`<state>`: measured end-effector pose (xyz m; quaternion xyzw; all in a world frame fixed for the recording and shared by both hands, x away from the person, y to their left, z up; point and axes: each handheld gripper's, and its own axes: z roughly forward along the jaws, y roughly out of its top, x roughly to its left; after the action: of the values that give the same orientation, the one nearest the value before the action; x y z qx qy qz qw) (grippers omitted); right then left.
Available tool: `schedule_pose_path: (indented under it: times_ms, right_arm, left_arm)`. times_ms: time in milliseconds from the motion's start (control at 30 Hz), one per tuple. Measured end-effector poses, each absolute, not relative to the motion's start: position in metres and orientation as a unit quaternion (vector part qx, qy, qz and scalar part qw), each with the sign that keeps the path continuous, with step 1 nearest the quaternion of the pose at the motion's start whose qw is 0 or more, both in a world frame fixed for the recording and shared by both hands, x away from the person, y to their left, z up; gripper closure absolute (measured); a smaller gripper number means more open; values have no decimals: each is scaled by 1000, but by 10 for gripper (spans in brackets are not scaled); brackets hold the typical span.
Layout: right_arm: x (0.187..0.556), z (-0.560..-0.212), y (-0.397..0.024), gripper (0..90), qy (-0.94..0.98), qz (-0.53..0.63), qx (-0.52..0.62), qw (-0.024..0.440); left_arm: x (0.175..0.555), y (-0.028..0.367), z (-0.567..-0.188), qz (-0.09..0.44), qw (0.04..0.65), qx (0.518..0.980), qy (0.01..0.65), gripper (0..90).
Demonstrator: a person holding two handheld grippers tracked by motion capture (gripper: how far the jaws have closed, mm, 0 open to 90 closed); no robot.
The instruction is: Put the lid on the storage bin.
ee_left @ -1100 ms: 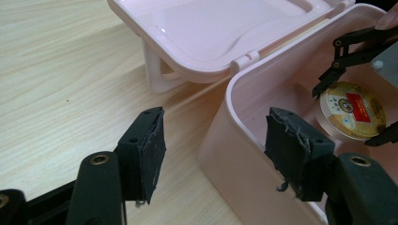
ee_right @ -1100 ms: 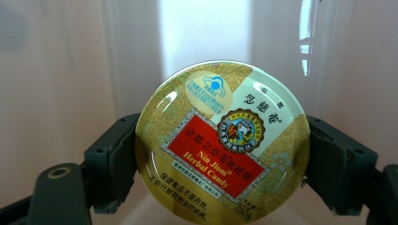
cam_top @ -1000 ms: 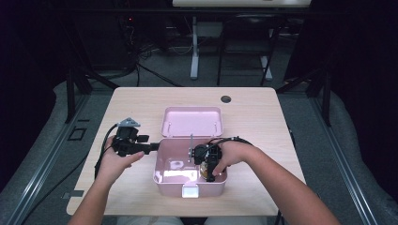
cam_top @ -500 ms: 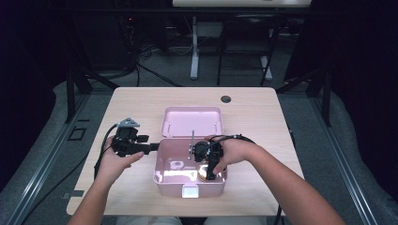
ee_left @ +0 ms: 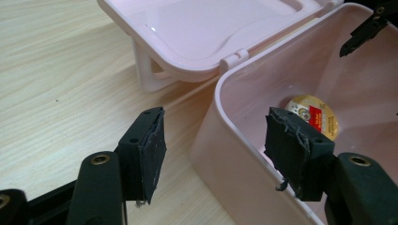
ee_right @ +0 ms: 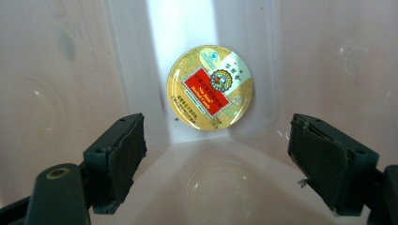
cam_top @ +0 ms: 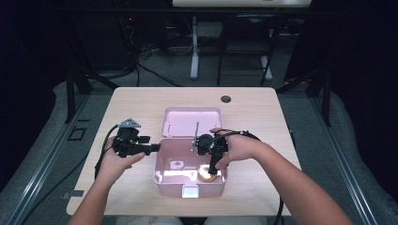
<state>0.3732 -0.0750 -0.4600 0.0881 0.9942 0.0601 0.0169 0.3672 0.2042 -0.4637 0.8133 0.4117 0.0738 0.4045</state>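
Note:
An open pink box (cam_top: 159,174) sits near the table's front edge, its lid (cam_top: 187,121) laid back behind it. A round gold tin with a red label (ee_right: 210,87) lies on the box floor (cam_top: 206,174). My right gripper (ee_right: 216,159) hangs open just above the tin, inside the box (cam_top: 212,166), jaws wide and touching nothing. My left gripper (ee_left: 216,154) is open astride the box's left wall (ee_left: 225,140), one jaw outside and one inside, with a gap on both sides. From the left gripper view the tin (ee_left: 313,115) shows past the inner jaw.
A round cable hole (cam_top: 225,99) lies in the wooden table (cam_top: 263,117) at the far middle. A thin metal rod (cam_top: 195,133) stands up at the box's hinge side. Table legs and cables stand on the dark floor beyond.
My right gripper has dipped a little lower into the box and now stands open, with the tin lying free on the floor. The left gripper has stayed at the box's left wall.

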Motion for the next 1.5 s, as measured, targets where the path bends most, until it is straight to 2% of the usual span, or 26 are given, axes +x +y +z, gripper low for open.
schedule_pose_path:
  times_ms: [267, 733, 1200, 1500]
  right_arm:
    - [373, -452, -79, 151, 992, 71, 108, 15]
    - [372, -436, -90, 152, 989, 86, 119, 28]
    - [378, -423, -109, 302, 976, 104, 183, 55]
    - [381, -424, -118, 344, 969, 103, 218, 60]
  left_arm:
    - [367, 205, -463, 74, 408, 811, 414, 368]
    - [364, 202, -460, 69, 420, 814, 395, 295]
    - [359, 198, -457, 74, 416, 826, 375, 259]
    - [358, 197, -455, 81, 406, 829, 376, 325]
